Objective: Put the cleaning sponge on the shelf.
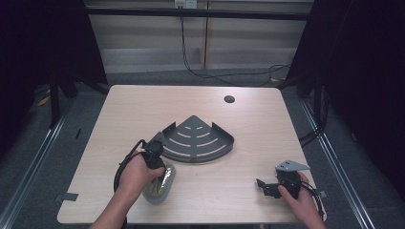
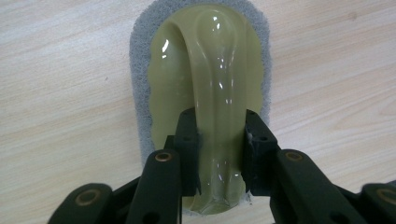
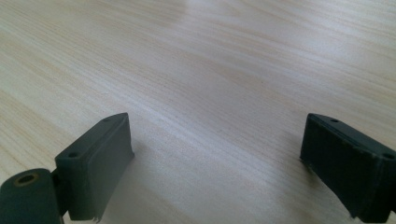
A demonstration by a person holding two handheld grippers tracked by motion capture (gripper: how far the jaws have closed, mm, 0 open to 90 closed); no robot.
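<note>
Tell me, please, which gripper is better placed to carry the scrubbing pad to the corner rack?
Left. The left gripper has its fingers closed on the scrubbing pad's raised handle, beside the corner rack. The right gripper sits open over bare table, farther away.

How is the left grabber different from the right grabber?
The left gripper has its jaws pressed on the raised handle of the yellow-green scrubber; the right gripper holds nothing. The left gripper's jaws are close together; the right gripper's jaws are spread wide apart over bare table. The left gripper sits beside the dark corner rack; the right gripper is well away from it. Both have black jaws and are held in a hand.
</note>
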